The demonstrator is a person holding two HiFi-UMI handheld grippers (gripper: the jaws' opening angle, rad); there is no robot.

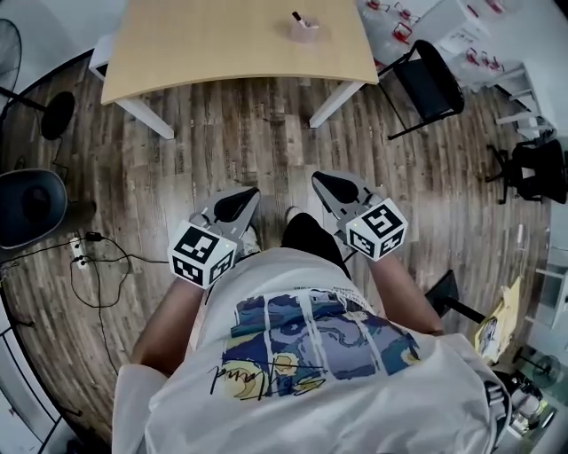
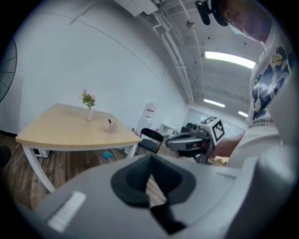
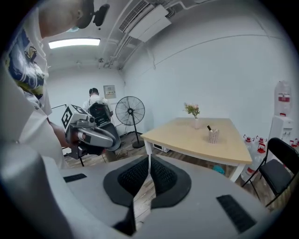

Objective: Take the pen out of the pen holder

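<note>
A pale mesh pen holder [image 1: 303, 31] with a dark pen [image 1: 296, 16] standing in it sits near the far edge of the light wooden table [image 1: 222, 44]. I stand well back from the table on the wood floor. My left gripper [image 1: 238, 205] and right gripper [image 1: 331, 184] are held close to my body, side by side, both shut with nothing between the jaws. In the left gripper view, the pen holder [image 2: 112, 127] is far beyond the closed left gripper [image 2: 150, 173]. In the right gripper view it also stands far off [image 3: 213, 136], past the closed right gripper [image 3: 148, 169].
A black folding chair [image 1: 430, 82] stands right of the table. At the left are a standing fan [image 3: 129, 112] and a dark round seat [image 1: 31, 206], with cables [image 1: 93, 266] on the floor. A small vase of flowers [image 3: 194, 114] is on the table.
</note>
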